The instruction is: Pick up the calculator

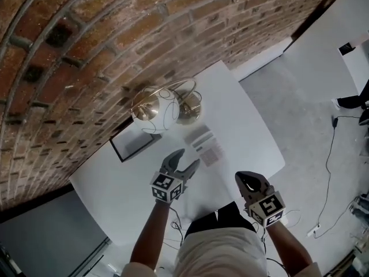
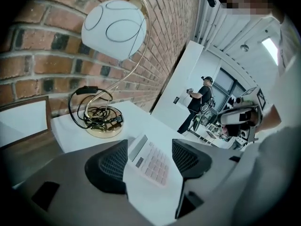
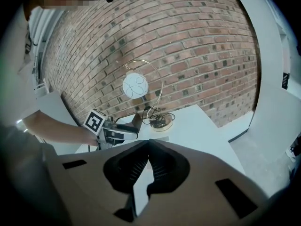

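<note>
Calculator [image 2: 151, 160], keys blurred, lies beyond left gripper [image 1: 188, 157], jaws wide apart, empty; right gripper [image 1: 241, 178] jaws touch.

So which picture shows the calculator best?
The left gripper view: the calculator lies close up, its keys plain to see. The head view shows it small and pale on the table; the right gripper view barely shows it.
</note>
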Demonstrator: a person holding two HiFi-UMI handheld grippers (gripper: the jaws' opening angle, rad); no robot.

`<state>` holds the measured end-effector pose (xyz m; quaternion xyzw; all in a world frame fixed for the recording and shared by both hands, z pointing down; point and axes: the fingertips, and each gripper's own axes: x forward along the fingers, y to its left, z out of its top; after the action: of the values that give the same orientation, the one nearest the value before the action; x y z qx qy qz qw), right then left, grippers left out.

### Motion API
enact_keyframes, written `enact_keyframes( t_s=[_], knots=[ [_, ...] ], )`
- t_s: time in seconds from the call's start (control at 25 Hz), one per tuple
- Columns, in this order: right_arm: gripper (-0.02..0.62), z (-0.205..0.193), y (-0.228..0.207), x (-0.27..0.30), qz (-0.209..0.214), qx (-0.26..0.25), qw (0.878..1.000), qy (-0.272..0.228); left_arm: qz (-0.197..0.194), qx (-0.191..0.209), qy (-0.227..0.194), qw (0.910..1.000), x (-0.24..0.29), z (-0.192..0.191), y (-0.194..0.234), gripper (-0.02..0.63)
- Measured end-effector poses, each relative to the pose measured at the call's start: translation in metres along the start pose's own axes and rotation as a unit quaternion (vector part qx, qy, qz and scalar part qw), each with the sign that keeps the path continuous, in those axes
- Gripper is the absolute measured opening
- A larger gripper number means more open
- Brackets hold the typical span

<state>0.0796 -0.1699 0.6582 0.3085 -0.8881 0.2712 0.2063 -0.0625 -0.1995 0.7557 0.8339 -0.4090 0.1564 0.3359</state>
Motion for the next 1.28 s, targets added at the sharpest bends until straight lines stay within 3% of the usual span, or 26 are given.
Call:
enact_keyframes(
  t_s=[0.2,0.32,0.52,0.88,1.04,1.28],
  knots=[
    [0.011,-0.01,0.005,0.011,0.001,0.01,1.0,0.011,-0.012,-0.008,0.029,0.9995,0.027,-0.018,0.023,0.305],
    [0.012,0.004,0.01,0.021,0.001,0.034,0.999,-0.02,-0.018,-0.021,0.042,0.9987,0.042,-0.026,0.032,0.301],
    [0.012,-0.021,0.011,0.023,0.005,0.012,0.998,0.057,-0.022,-0.038,0.065,0.9969,0.062,-0.036,0.041,0.313],
    [0.012,-0.013,0.011,0.034,0.005,0.034,0.999,0.009,-0.044,-0.058,0.091,0.9932,0.086,-0.048,0.039,0.29],
    [0.012,-0.021,0.008,0.031,0.001,0.031,0.999,0.036,-0.053,-0.064,0.097,0.9918,0.093,-0.051,0.039,0.264],
    [0.011,-0.02,0.006,0.032,-0.007,0.037,0.999,0.032,-0.069,-0.076,0.109,0.9887,0.102,-0.048,0.039,0.235]
  ],
)
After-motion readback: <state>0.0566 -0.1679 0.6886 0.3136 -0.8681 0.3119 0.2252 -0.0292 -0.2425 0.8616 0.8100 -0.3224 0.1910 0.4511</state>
